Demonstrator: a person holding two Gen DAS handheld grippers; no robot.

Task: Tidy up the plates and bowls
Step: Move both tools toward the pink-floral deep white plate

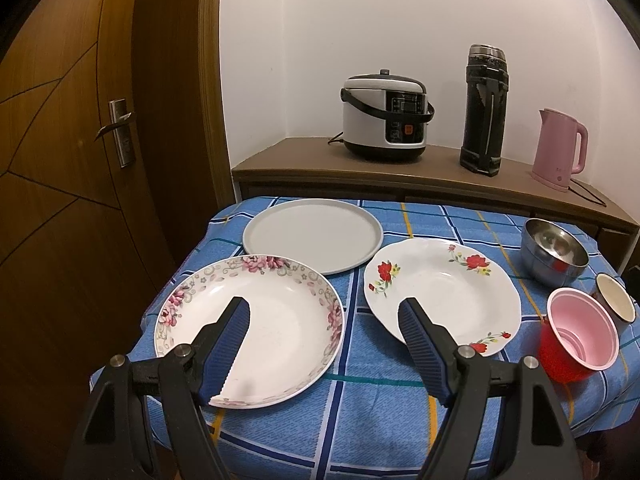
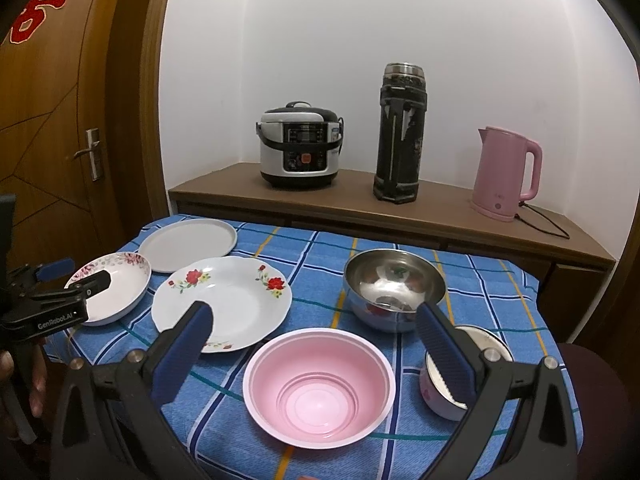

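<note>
Hovering with fingers spread, left gripper (image 1: 324,312) over pink-flowered plate (image 1: 280,320), right gripper (image 2: 314,320) over pink bowl (image 2: 320,388).

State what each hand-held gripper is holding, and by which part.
Nothing is held. The left hand-held gripper and the right hand-held gripper are both open above the table, with nothing between their fingers.

Three plates (image 2: 224,300), three bowls (image 2: 318,384), one cooker (image 2: 300,146), flask (image 2: 400,132), kettle (image 2: 506,174).

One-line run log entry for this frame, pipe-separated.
left gripper: open, above pink-flower plate | right gripper: open, above pink bowl | plates, bowls: unstacked on table | nothing held
</note>
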